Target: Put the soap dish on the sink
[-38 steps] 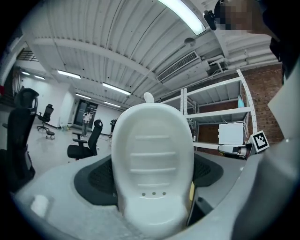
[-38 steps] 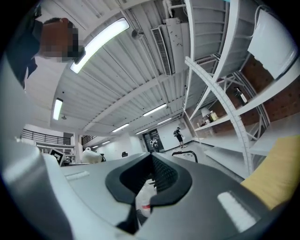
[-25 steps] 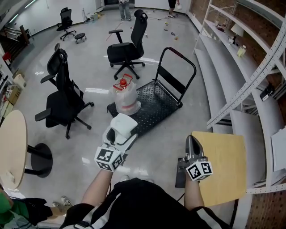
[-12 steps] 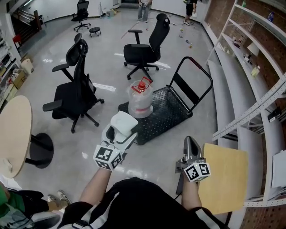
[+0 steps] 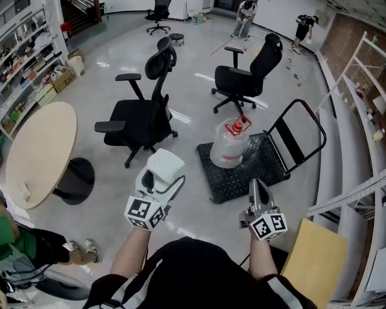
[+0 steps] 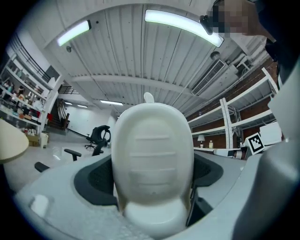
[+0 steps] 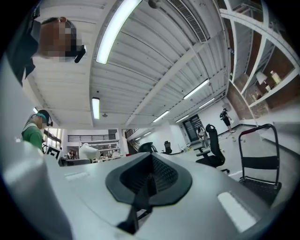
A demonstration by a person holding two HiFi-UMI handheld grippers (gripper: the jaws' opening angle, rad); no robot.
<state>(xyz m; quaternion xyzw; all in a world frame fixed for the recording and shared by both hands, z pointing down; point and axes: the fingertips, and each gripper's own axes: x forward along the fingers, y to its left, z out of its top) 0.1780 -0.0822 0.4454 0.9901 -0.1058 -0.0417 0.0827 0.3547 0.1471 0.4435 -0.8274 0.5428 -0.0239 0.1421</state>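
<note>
- A glossy pale grey floor [image 5: 108, 66] runs through a large open room. Stocked shelving [image 5: 27, 66] lines the left wall and white racking [image 5: 356, 139] stands along the right.
- At lower left a seated person in green [image 5: 15, 241] is cut off by the picture's edge.
- One round wooden table [image 5: 36, 151] stands on a black pedestal. A small pale object at its near rim is too small for me to name.
- I count three black office chairs: the nearest [image 5: 145, 111], a second [image 5: 253, 63] further right, and a third [image 5: 158, 11] far back. There is also one low stool [image 5: 176, 38].
- My left gripper [image 5: 161, 180] is clamped on the white soap dish [image 5: 166, 163], its jaws spread wide around it. I hold the dish in the air over the floor in front of me. In the left gripper view its ribbed face hides most of the jaws.
- One black platform cart [image 5: 235, 181] has its handle upright. One clear jug with a red cap [image 5: 228, 145] stands on its deck, and I cannot tell what is in it.
- My right gripper [image 5: 259, 192] has its jaws together with nothing between them.
- One wooden board [image 5: 316, 262] at lower right is cut off by the bottom edge.
- Two people [image 5: 244, 15] stand at the far end, too small to make out.
</note>
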